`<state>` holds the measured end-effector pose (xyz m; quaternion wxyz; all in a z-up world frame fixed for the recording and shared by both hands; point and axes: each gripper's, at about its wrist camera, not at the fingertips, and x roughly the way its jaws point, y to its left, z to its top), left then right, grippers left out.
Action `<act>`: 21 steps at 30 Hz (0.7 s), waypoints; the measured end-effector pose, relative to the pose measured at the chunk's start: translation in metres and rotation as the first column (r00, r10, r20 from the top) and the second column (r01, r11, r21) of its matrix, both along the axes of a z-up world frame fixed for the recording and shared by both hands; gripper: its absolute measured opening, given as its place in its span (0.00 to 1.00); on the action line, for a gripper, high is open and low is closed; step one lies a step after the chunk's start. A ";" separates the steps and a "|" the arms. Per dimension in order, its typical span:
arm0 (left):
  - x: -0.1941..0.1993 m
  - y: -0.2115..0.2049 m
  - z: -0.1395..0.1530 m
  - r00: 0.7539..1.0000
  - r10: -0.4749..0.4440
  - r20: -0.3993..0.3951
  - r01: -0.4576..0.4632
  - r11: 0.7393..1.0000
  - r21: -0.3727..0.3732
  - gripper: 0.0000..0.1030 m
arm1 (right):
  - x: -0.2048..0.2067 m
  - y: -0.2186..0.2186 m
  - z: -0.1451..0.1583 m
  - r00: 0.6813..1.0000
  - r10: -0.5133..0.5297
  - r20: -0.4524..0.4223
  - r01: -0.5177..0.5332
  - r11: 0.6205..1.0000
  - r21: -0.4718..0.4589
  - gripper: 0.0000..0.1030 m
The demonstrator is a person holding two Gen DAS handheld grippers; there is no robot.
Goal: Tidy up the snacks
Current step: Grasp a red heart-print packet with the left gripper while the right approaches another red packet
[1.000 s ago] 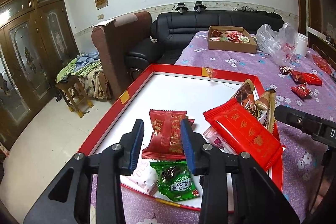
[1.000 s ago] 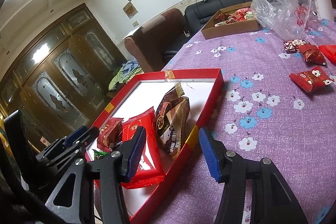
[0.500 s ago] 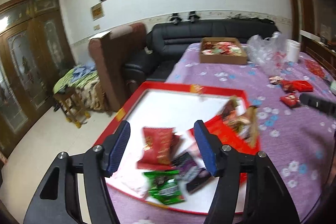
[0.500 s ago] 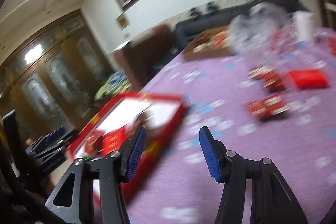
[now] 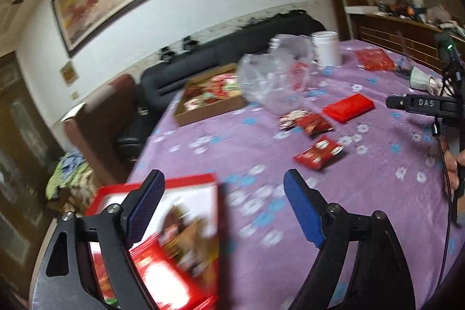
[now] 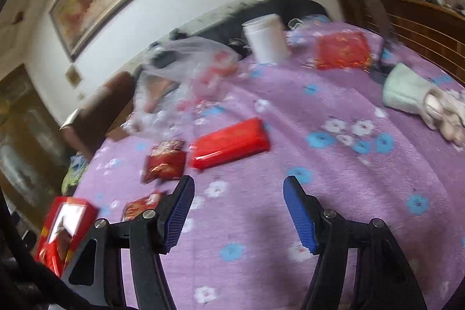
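While jaws widen, both views now off red tray (image 5: pixel 157 185) toward loose packets (image 6: pixel 229 143).

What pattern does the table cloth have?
The table cloth is purple with blue and white flowers, clearest in the right wrist view.

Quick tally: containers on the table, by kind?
Red tray: 1
Cardboard box: 1
Clear plastic bag: 1
White tub: 1
Total: 4
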<state>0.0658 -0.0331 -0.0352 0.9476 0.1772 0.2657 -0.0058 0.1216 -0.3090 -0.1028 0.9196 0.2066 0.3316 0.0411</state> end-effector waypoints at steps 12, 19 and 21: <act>0.100 -0.078 -0.058 0.976 -0.133 -0.173 0.133 0.991 -0.014 0.83 | -0.001 -0.001 0.010 0.999 0.012 0.046 -0.013 1.000 0.015 0.66; 0.118 -0.093 -0.079 0.922 -0.231 -0.311 0.220 0.973 -0.071 0.83 | -0.002 -0.007 0.009 0.999 -0.002 0.038 0.000 0.999 0.051 0.66; 0.119 -0.089 -0.079 0.917 -0.229 -0.326 0.204 0.973 -0.109 0.83 | -0.002 -0.007 0.009 0.999 -0.005 0.035 0.003 0.999 0.048 0.66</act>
